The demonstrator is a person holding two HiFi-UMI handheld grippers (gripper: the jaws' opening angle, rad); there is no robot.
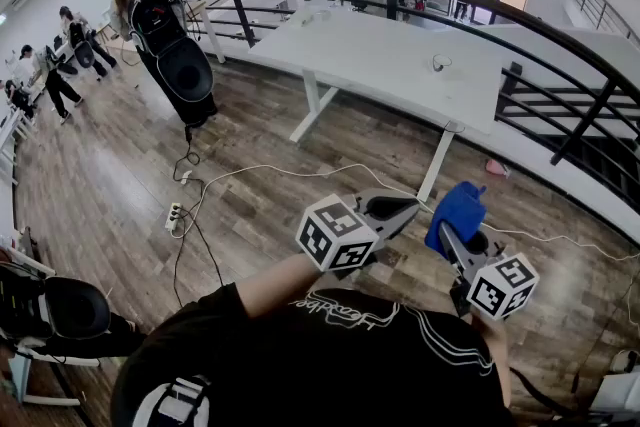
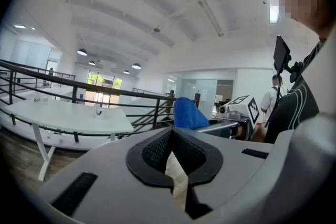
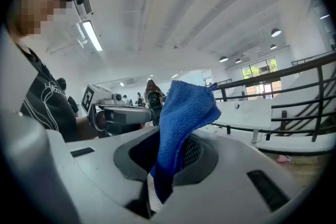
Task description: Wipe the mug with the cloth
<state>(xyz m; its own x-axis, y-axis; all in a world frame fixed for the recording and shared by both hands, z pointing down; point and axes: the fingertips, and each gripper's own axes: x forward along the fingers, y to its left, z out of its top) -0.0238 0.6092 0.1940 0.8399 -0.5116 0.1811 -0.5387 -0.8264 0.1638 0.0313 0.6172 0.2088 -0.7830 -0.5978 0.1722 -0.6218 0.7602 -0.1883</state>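
Observation:
A blue cloth (image 1: 455, 213) hangs in my right gripper (image 1: 447, 235), which is shut on it. In the right gripper view the cloth (image 3: 184, 118) rises out of the closed jaws (image 3: 172, 157). My left gripper (image 1: 398, 208) is held beside it, to the left, shut with nothing between its pads (image 2: 157, 149). The cloth (image 2: 189, 114) also shows ahead in the left gripper view. Both grippers are held in the air over the wooden floor, away from the table. A small pale object (image 1: 441, 63) stands on the white table, too small to tell whether it is the mug.
A long white table (image 1: 390, 50) stands ahead behind a curved black railing (image 1: 560, 30). A person with a backpack (image 1: 165, 35) stands far left, with others beyond. Cables and a power strip (image 1: 175, 213) lie on the floor. A black chair (image 1: 60, 310) is at lower left.

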